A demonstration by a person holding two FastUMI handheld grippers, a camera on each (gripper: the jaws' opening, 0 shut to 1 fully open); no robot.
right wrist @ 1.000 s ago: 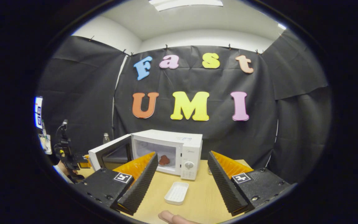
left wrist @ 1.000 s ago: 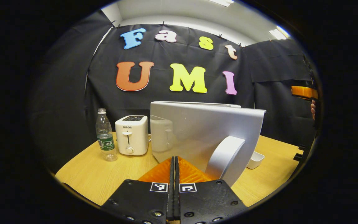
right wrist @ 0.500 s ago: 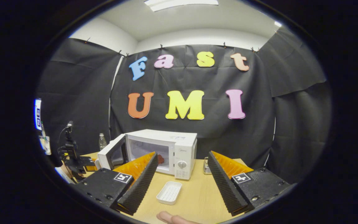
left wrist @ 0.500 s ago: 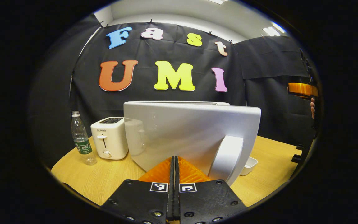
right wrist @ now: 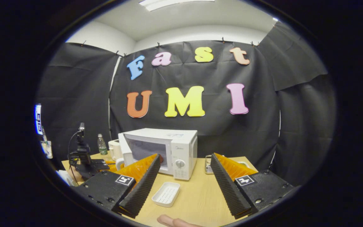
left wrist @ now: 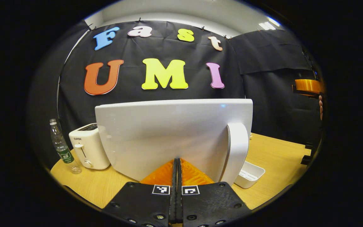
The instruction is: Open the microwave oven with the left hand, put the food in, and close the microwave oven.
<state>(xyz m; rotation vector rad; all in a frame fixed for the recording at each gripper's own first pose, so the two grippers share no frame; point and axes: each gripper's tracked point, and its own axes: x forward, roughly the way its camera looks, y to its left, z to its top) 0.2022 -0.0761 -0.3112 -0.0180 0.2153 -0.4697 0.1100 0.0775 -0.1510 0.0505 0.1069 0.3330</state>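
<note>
The white microwave (right wrist: 181,142) stands on the wooden table, its door (right wrist: 143,148) swung almost flush with the front. The food inside is hidden behind the door. In the left gripper view the door's white face (left wrist: 169,132) and its curved handle (left wrist: 236,148) loom close. My left gripper (left wrist: 176,159) is shut, holding nothing, with its tips against the door's lower face. Far off in the right gripper view, the left gripper (right wrist: 88,164) shows by the door with a hand on it. My right gripper (right wrist: 185,157) hangs open and holds nothing, well back from the microwave.
A white ribbed tray (right wrist: 165,194) lies in front of the microwave, also seen as the tray (left wrist: 249,173). A white toaster (left wrist: 88,149) and a water bottle (left wrist: 62,148) stand left of the door. A small metal dish (right wrist: 208,164) sits right of the microwave.
The microwave door has swung from wide open to nearly shut, with my shut left gripper following against it. The food has gone out of sight behind the door. The right gripper stays open.
</note>
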